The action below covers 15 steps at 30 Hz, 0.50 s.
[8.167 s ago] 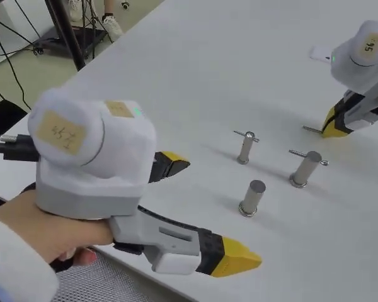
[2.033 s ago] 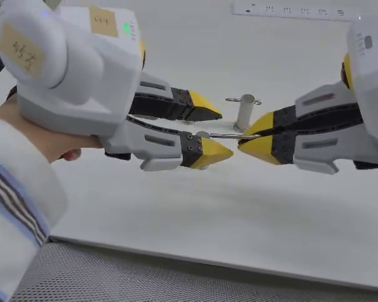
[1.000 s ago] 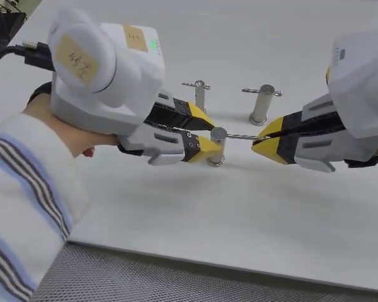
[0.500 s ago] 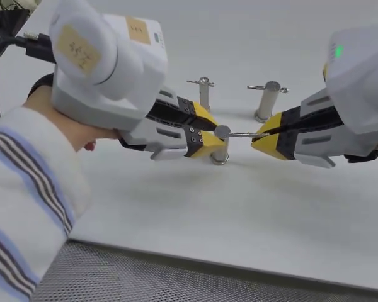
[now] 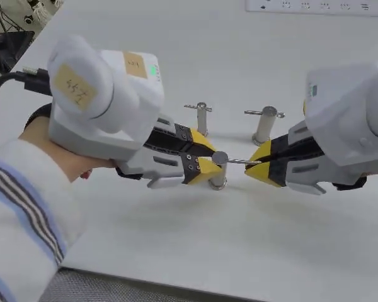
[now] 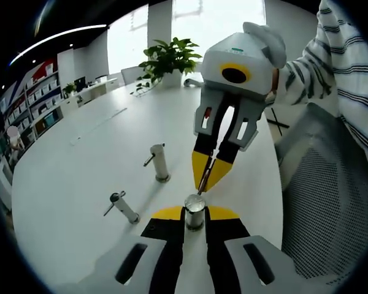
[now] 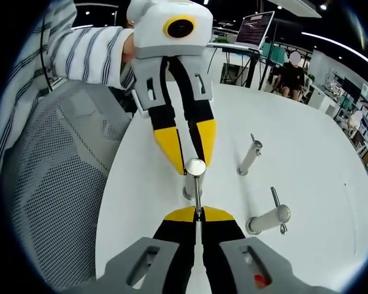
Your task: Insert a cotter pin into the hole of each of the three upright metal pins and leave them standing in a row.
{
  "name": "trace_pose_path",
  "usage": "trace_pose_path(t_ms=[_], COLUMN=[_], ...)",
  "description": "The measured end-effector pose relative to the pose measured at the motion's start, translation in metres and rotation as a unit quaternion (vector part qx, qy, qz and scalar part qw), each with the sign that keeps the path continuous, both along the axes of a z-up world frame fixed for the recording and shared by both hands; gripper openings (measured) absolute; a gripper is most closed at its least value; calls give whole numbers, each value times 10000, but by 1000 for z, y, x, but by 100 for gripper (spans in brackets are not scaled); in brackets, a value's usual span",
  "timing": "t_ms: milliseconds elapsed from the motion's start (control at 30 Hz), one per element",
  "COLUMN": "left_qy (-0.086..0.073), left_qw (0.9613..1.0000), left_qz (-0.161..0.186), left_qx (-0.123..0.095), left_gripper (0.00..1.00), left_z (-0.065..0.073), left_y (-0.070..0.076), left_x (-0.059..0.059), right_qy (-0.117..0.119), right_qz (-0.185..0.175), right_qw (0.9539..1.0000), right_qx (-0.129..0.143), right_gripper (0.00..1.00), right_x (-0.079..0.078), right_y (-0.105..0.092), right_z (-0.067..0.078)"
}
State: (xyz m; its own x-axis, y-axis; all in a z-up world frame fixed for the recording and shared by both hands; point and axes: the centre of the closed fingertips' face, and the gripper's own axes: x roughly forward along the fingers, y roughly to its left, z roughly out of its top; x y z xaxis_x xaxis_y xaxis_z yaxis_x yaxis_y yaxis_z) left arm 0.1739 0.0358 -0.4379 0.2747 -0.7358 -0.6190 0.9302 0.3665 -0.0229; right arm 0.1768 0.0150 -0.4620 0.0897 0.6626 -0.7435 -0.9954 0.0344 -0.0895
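Three metal pins stand on the white table (image 5: 176, 239). My left gripper (image 5: 209, 162) is shut on the nearest pin (image 5: 218, 171) low on its shaft, its jaws on either side (image 6: 195, 213). My right gripper (image 5: 253, 166) is shut on a cotter pin (image 5: 238, 162), held level, its tip touching the top of that pin (image 7: 195, 166). From my right jaws (image 7: 197, 213) the cotter pin (image 7: 197, 195) runs straight ahead. The two farther pins (image 5: 202, 118) (image 5: 263, 126) each carry a cotter pin through the head.
A power strip (image 5: 315, 6) lies at the far edge of the table. The near table edge runs just below both grippers, over a mesh surface (image 7: 55, 202). A black cable (image 5: 0, 94) trails from the left gripper. A potted plant (image 6: 168, 58) stands far off.
The left gripper has come in from the table's near side and taken hold of the nearest pin. The right gripper has carried a cotter pin up to that pin's head. The head view has shifted.
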Motion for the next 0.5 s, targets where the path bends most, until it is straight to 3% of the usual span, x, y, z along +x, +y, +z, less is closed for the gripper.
trace_pose_path(t_ms=[267, 500], left_qy=[59, -36], left_qw=[10000, 9998], left_qz=[28, -47], left_qx=[65, 176], left_gripper=[9, 9], left_z=[0, -2], left_y=[1, 2], left_x=[0, 1], right_qy=[140, 178], right_qz=[75, 85], right_qw=[9999, 9998], right_qx=[25, 28], right_gripper=[0, 0], right_x=[-4, -5], right_y=[8, 14], right_z=[2, 2])
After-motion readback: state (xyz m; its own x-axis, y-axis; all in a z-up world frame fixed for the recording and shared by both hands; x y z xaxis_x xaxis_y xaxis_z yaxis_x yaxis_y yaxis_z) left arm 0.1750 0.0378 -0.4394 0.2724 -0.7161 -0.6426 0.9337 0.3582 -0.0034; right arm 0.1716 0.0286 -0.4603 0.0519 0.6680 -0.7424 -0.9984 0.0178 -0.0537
